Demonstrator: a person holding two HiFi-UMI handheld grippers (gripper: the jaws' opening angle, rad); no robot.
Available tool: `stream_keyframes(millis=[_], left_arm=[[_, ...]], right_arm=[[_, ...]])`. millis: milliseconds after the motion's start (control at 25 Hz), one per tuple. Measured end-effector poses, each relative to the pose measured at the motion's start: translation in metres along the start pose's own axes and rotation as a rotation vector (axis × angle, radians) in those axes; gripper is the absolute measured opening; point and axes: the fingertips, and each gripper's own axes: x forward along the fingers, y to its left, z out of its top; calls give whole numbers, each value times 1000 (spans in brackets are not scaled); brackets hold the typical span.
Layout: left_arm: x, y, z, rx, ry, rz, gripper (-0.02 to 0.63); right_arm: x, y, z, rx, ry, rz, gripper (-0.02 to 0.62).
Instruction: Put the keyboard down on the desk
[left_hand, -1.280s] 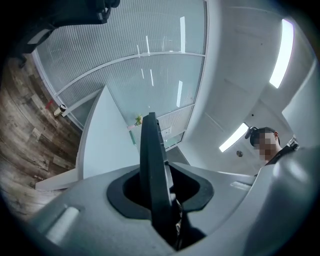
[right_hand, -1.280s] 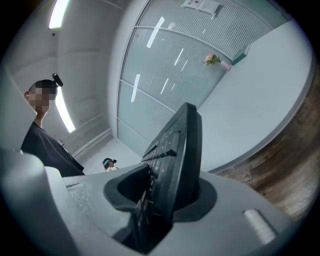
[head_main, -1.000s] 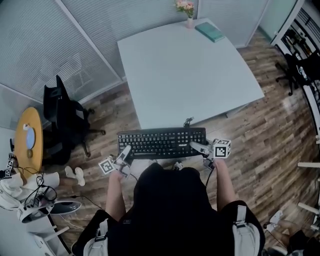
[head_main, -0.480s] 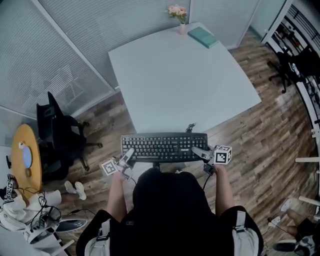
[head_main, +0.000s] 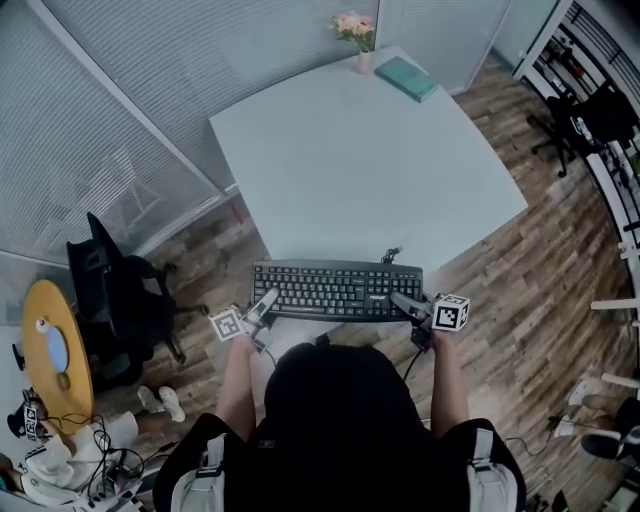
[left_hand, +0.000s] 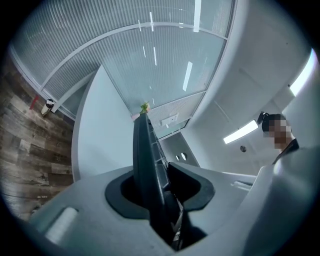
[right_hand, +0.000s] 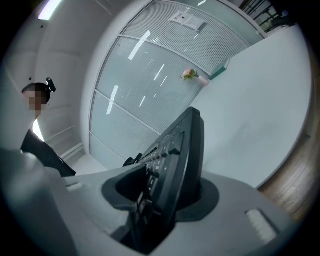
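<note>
Keyboard: the black keyboard (head_main: 335, 290) hangs level in the air at the near edge of the desk (head_main: 360, 150). I judge that it does not rest on the desk yet.
Left gripper: the left gripper (head_main: 264, 300) is clamped on the keyboard's left end, which stands edge-on between its jaws.
Right gripper: the right gripper (head_main: 402, 299) grips the right end. Its jaws have just been opening a little, with the keyboard between them.
Risk, early release: if the right jaws open more before the keyboard lies on the desk, that end can drop and the board can twist in the left grip.
Risk, edge: if I set it too near the desk's near edge, it can tip off onto the floor when I let go.
Risk, cable: the cable (head_main: 391, 254) at the keyboard's back side can catch on the desk's edge or end up under the board.
Far corner: the flower vase (head_main: 357, 32) and the green book (head_main: 407, 78) stand at the desk's far corner, well apart. I expect no contact with them.
</note>
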Motion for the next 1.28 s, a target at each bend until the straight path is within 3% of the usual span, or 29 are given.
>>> stream_keyframes(millis=[160,320,440,560,760,1280], left_arm=[[11,24,18,6,49,7,123],[24,40,41,76,105,6,129],[33,51,52,65,139,-2,133],[38,52,64,135,169,-11,135],[45,62,72,184,181,13,147],[65,86,80,225,189,76,166]], right_arm=[[11,-18,-1,18,-14,-61,183],[25,-25,3,29,-66,-93,190],[32,-28,5,38,-100,-119,193],[32,-42,-3,38,-97,-169,196],[42,-42,4,76,-126,-154,204],[62,-78,23,122,-56,-166,229]])
